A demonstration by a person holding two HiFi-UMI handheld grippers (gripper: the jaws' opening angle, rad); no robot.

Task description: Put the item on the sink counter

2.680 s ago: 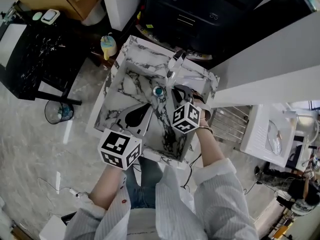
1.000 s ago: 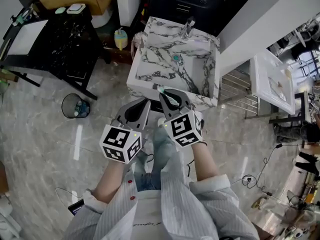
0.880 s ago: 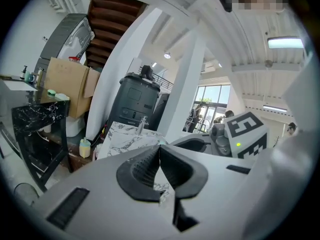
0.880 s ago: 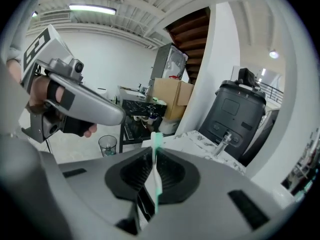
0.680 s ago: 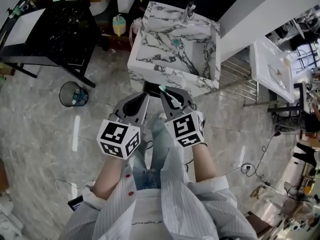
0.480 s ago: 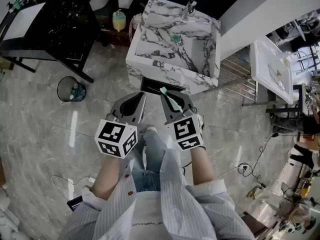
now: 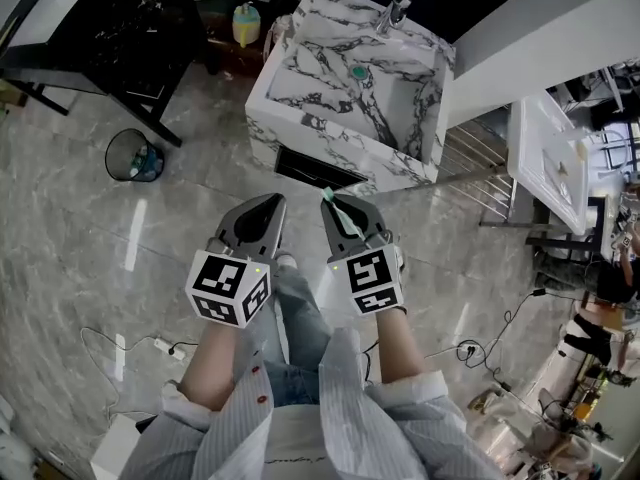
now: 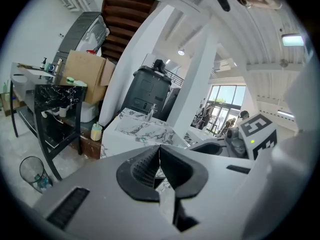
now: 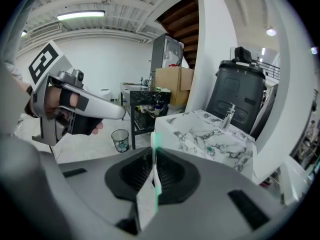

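Well short of the marble sink [image 7: 300,78], the right gripper [image 7: 338,206] pinches a slim, probably light, stiff, slippery white-and-green toothbrush [image 9: 150,184] mid-handle between its jaws, while the left gripper [image 8: 159,151] has its jaws closed, empty.

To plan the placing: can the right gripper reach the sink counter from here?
Probably not yet. The right gripper, shut on the green-tipped item, hangs over floor well short of the sink counter. Nothing stands in between.
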